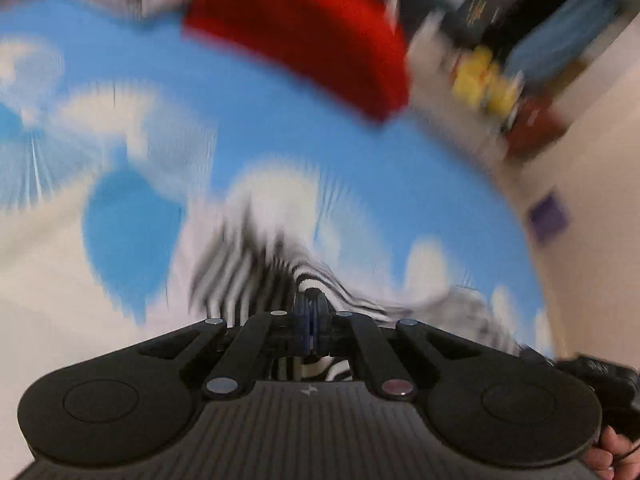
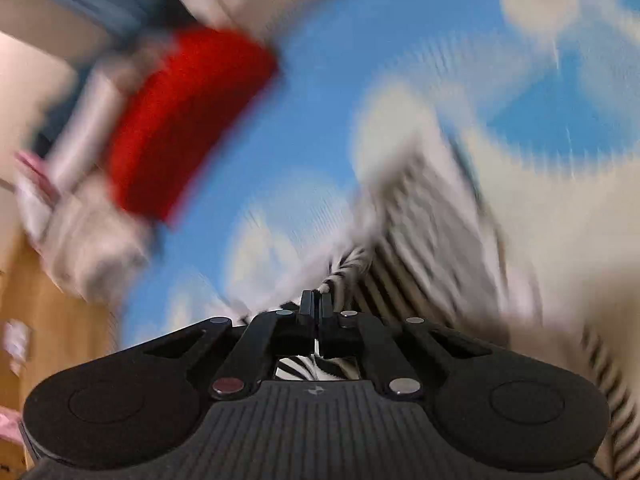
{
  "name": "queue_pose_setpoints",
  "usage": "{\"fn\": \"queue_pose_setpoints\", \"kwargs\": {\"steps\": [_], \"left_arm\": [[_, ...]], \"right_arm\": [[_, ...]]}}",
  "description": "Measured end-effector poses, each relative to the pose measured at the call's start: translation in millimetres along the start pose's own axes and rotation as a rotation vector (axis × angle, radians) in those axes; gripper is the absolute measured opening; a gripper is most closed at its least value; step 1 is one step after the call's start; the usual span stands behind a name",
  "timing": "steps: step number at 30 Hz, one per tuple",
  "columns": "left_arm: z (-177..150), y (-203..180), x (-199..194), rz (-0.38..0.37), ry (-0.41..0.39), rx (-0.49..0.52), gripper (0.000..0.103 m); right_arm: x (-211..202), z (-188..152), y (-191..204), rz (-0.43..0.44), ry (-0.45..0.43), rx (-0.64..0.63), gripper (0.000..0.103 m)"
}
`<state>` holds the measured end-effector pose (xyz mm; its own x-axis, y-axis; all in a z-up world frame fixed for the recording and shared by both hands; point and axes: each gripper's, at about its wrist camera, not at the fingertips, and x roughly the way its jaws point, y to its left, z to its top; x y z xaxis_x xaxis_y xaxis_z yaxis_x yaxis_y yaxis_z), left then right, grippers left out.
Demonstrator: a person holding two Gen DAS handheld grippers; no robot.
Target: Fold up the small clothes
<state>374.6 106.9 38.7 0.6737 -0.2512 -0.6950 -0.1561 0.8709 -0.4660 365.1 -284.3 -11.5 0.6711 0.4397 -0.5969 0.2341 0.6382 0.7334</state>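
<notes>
Both views are motion-blurred. My left gripper (image 1: 311,304) is shut on the black-and-white striped garment (image 1: 248,264), which hangs from its jaws over the blue-and-white cloud-print surface (image 1: 360,168). My right gripper (image 2: 316,304) is shut on another part of the same striped garment (image 2: 424,232), which trails off to the right. A folded red garment (image 1: 304,36) lies on the far side of the surface, also in the right wrist view (image 2: 184,120).
Pale folded clothes (image 2: 92,240) lie beside the red garment. Shelves with dark boxes and yellow objects (image 1: 484,76) stand beyond the surface's edge. A wooden floor (image 2: 48,312) shows at the left of the right wrist view.
</notes>
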Motion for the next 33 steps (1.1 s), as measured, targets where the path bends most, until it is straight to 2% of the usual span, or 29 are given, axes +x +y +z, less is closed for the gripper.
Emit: {"fn": "queue_pose_setpoints", "kwargs": {"steps": [2, 3, 4, 5, 8, 9, 10, 11, 12, 13, 14, 15, 18, 21, 22, 23, 24, 27, 29, 30, 31, 33], "left_arm": [[4.1, 11.5, -13.5, -0.049, -0.053, -0.04, 0.001], [3.6, 14.8, -13.3, -0.047, -0.041, -0.043, 0.001], [0.9, 18.4, -7.5, -0.033, 0.006, -0.039, 0.001], [-4.1, 22.2, 4.1, 0.014, 0.093, -0.027, 0.001], [-31.6, 47.5, 43.8, 0.201, 0.395, -0.032, 0.003], [-38.5, 57.3, 50.4, 0.227, 0.446, -0.072, 0.003], [-40.2, 64.8, 49.8, 0.225, 0.46, -0.107, 0.007], [-38.9, 67.4, 47.3, 0.205, 0.446, -0.134, 0.019], [-36.3, 66.4, 43.6, 0.186, 0.417, -0.141, 0.028], [-35.6, 64.9, 39.6, 0.173, 0.39, -0.141, 0.045], [-34.9, 62.1, 37.9, 0.164, 0.371, -0.136, 0.051], [-33.4, 58.6, 40.8, 0.16, 0.369, -0.131, 0.051], [-43.1, 53.8, 52.3, 0.171, 0.403, -0.129, 0.051], [-50.1, 50.0, 62.6, 0.194, 0.431, -0.121, 0.046], [-51.6, 49.9, 64.6, 0.192, 0.435, -0.118, 0.025], [-51.5, 48.8, 65.4, 0.184, 0.429, -0.115, 0.003], [-48.1, 47.0, 61.6, 0.169, 0.401, -0.113, 0.002], [-27.1, 34.9, 34.6, 0.109, 0.258, -0.068, 0.002], [-18.0, 30.4, 19.5, 0.093, 0.196, -0.046, 0.002], [-17.5, 31.1, 18.2, 0.114, 0.2, -0.031, 0.002], [-20.3, 32.9, 23.2, 0.149, 0.231, -0.017, 0.003], [-34.8, 46.0, 43.2, 0.23, 0.354, -0.034, 0.003]], "right_arm": [[-29.0, 13.9, -2.5, 0.053, -0.094, 0.005, 0.0], [-36.6, 17.1, -8.7, 0.058, -0.106, 0.02, 0.0], [-37.1, 18.1, -14.5, 0.033, -0.086, 0.027, 0.0], [-32.9, 16.7, -21.5, -0.014, -0.039, 0.034, 0.0], [0.6, -3.5, -46.3, -0.199, 0.207, 0.05, 0.001], [9.3, -11.4, -55.2, -0.242, 0.255, 0.073, 0.003], [15.1, -18.0, -61.5, -0.28, 0.274, 0.093, 0.005], [17.4, -20.3, -63.8, -0.312, 0.273, 0.087, 0.006], [17.8, -20.3, -63.9, -0.33, 0.259, 0.071, 0.01], [18.7, -19.4, -62.3, -0.338, 0.242, 0.057, 0.017], [19.4, -18.8, -61.3, -0.328, 0.228, 0.057, 0.034], [21.1, -18.4, -60.0, -0.31, 0.222, 0.058, 0.046], [29.1, -19.4, -58.3, -0.287, 0.226, 0.047, 0.047], [51.3, -22.0, -57.3, -0.307, 0.26, 0.023, 0.046], [54.5, -23.8, -58.8, -0.313, 0.271, 0.019, 0.043], [56.4, -25.5, -59.4, -0.307, 0.276, 0.017, 0.025], [56.6, -25.8, -58.6, -0.284, 0.272, 0.022, 0.003], [40.5, -21.4, -43.0, -0.152, 0.192, 0.025, 0.003], [28.8, -16.6, -29.9, -0.061, 0.129, -0.01, 0.003], [27.1, -14.8, -29.8, -0.064, 0.126, -0.008, 0.003], [29.6, -14.4, -34.1, -0.11, 0.14, -0.001, 0.003], [41.9, -18.8, -53.3, -0.273, 0.214, 0.025, 0.005]]}}
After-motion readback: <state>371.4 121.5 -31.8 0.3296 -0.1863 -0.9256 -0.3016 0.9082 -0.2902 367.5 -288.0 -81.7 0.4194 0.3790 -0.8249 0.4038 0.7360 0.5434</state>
